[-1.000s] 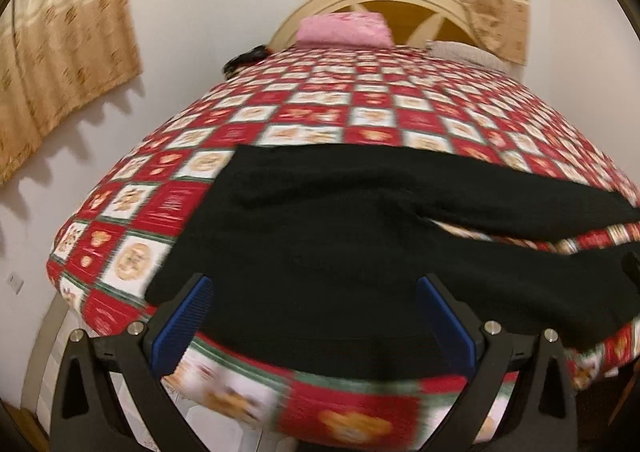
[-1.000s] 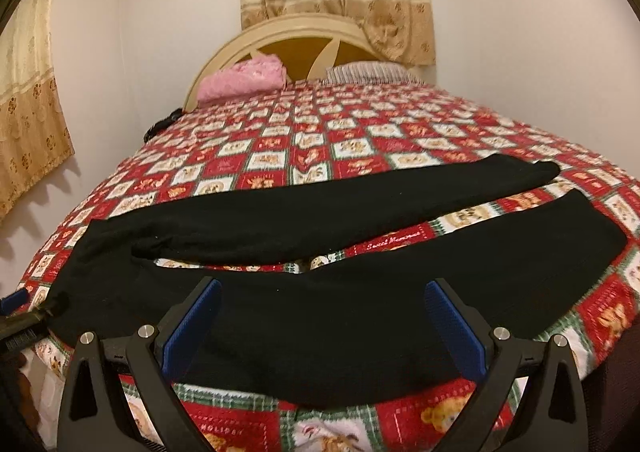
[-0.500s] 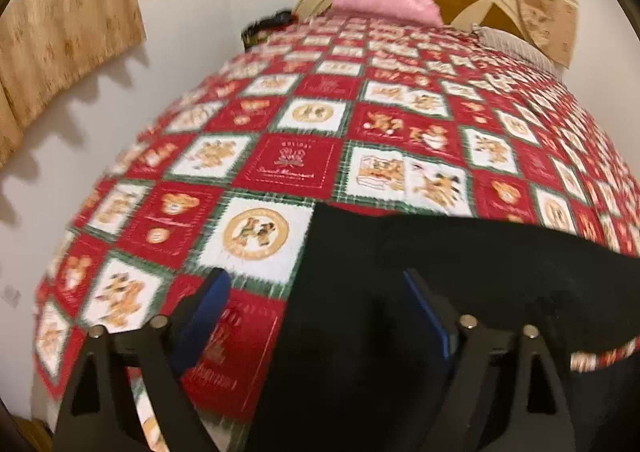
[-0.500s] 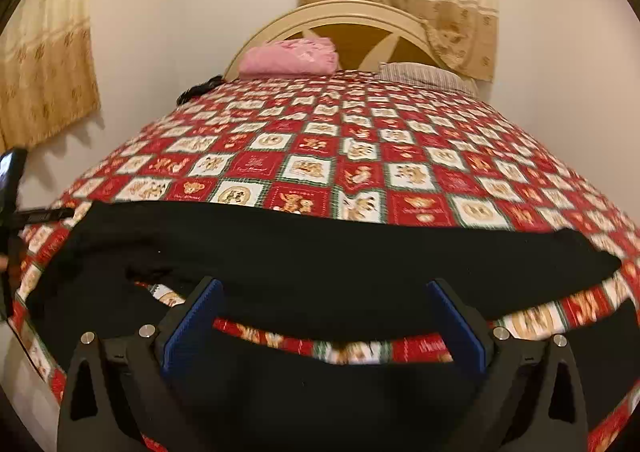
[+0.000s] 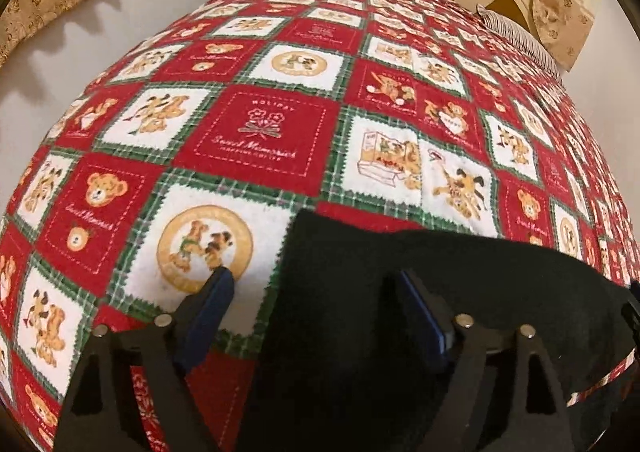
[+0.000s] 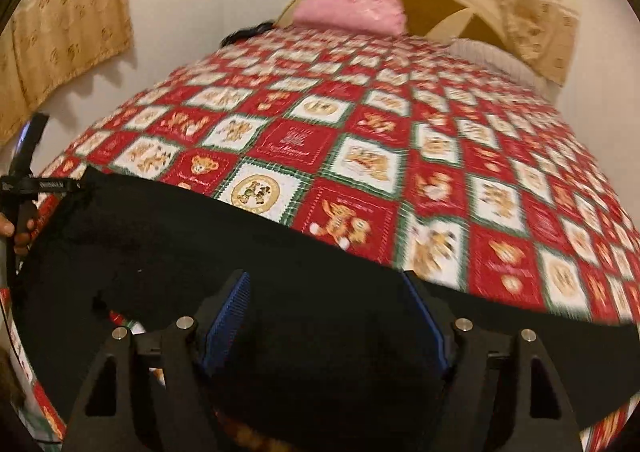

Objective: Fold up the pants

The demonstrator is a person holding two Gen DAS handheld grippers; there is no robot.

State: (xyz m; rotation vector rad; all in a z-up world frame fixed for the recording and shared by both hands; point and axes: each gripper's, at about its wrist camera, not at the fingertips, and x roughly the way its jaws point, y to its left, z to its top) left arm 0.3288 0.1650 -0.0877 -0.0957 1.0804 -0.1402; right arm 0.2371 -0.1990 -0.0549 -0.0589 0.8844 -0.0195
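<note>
Both claws have dropped low over the far edge of the black pants [image 5: 400, 292], which lie across the lower frame on the bed [image 5: 256, 139]. The left claw [image 5: 316, 292] straddles the waist corner, released; the right claw [image 6: 326, 292] likewise gapes above a leg. Grasping looks imminent.
</note>
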